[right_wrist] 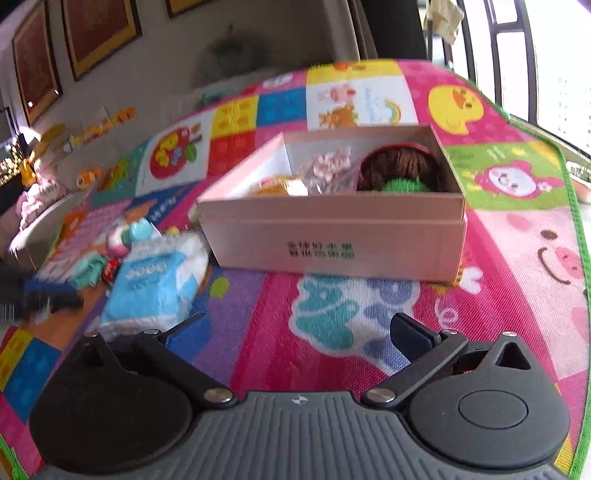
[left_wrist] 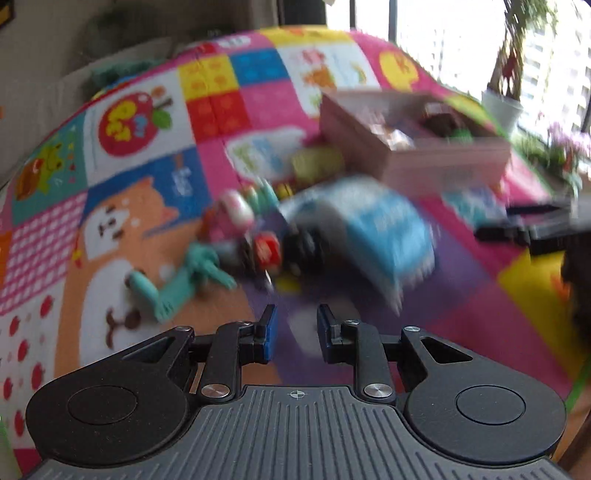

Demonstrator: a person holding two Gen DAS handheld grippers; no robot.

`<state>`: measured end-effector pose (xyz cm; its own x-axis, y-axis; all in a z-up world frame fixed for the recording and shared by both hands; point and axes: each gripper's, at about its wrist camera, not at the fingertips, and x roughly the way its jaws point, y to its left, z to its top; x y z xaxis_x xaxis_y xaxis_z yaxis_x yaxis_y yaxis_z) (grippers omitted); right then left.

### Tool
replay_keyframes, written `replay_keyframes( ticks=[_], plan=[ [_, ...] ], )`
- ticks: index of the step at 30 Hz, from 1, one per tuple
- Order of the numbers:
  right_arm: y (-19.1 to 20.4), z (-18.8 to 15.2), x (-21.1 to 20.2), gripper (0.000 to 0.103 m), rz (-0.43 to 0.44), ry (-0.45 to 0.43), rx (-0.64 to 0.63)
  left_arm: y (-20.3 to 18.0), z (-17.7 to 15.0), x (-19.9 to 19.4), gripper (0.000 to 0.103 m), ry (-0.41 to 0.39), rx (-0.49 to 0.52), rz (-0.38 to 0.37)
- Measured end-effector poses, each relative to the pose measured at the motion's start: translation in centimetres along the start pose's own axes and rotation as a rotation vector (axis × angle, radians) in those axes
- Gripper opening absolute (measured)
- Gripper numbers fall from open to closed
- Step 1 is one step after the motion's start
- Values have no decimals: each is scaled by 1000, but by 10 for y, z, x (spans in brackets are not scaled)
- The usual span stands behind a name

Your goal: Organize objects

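Note:
A pink cardboard box (right_wrist: 332, 236) stands open on the play mat and holds a brown woolly item (right_wrist: 399, 166), a clear packet (right_wrist: 328, 166) and a yellow packet (right_wrist: 280, 186). My right gripper (right_wrist: 301, 319) hangs open just in front of it with nothing between its fingers. Left of the box (left_wrist: 443, 162) lies a blue and white soft pack (left_wrist: 373, 236), beside a teal toy (left_wrist: 177, 284), a small red item (left_wrist: 267, 251) and a pink and white toy (left_wrist: 232, 214). My left gripper (left_wrist: 297, 314) is shut and empty, just short of this blurred pile.
The colourful patchwork play mat (right_wrist: 517, 258) covers the floor. A white plant pot (left_wrist: 502, 107) and flowers (left_wrist: 565, 147) stand by the window on the right. Framed pictures (right_wrist: 99, 33) hang on the far wall, and small toys (right_wrist: 88, 177) lie along the mat's left edge.

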<state>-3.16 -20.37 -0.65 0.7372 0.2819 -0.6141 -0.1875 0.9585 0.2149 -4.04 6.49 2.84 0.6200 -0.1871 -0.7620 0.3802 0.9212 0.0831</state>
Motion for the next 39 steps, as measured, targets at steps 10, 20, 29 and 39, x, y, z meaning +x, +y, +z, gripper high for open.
replay_keyframes(
  ticks=[10,20,29,39],
  plan=[
    [-4,1,5,103,16,37,0,-32,-11,11,24,-51,10,-115],
    [-19,3,-1,103,83,11,87,-63,-4,14,55,-26,17,-121],
    [-43,-1,-10,103,66,-63,252,-90,-3,23,96,-57,-138,-72],
    [-55,-4,-16,103,80,-99,316,-64,39,15,93,-208,-360,59]
  ],
)
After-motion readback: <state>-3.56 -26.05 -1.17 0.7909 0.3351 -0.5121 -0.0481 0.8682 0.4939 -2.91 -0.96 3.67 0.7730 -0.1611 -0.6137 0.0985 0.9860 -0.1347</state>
